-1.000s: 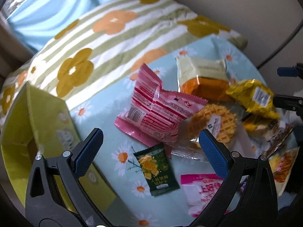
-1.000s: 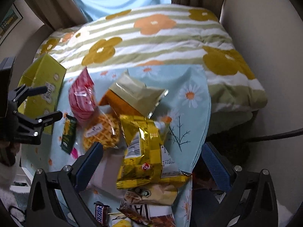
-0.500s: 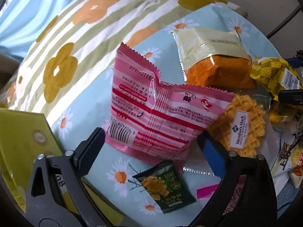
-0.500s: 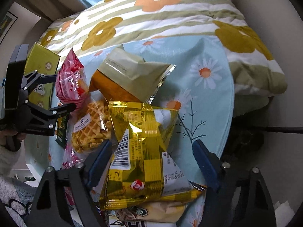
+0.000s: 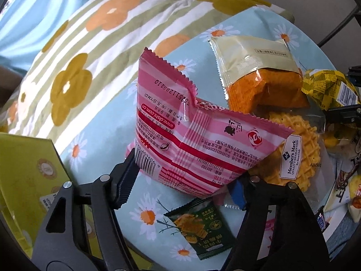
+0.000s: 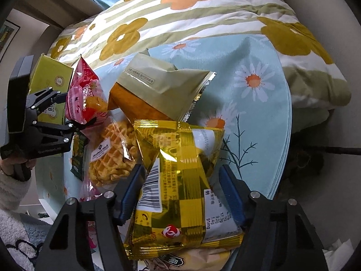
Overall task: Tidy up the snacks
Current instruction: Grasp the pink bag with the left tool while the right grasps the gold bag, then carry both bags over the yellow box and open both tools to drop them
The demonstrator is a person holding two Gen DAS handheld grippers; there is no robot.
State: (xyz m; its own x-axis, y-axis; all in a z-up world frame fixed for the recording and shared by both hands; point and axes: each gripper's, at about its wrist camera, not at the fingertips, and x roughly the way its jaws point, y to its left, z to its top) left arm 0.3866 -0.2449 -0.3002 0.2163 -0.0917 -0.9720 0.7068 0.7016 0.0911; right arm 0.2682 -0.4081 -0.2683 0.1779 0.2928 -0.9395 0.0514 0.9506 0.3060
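My left gripper (image 5: 182, 176) is shut on a pink striped snack bag (image 5: 194, 135), its jaws pressing the bag's lower corners. The same bag (image 6: 83, 97) and left gripper (image 6: 74, 110) show at the left of the right wrist view. My right gripper (image 6: 180, 194) has its jaws closed against both sides of a gold snack bag (image 6: 182, 185). A tan-and-orange cake pack (image 5: 259, 74), a wrapped waffle (image 5: 295, 151) and a small dark green packet (image 5: 203, 225) lie on the daisy-print cloth (image 5: 97, 140).
A yellow-green box (image 5: 24, 180) stands at the left, also in the right wrist view (image 6: 52, 76). A striped flower quilt (image 6: 180, 11) lies behind. More packets (image 5: 345, 180) pile at the right. The cloth's edge (image 6: 284, 135) drops off at the right.
Both grippers moved in and closed: the left onto the pink bag, the right onto the gold bag. Both were open a second ago.
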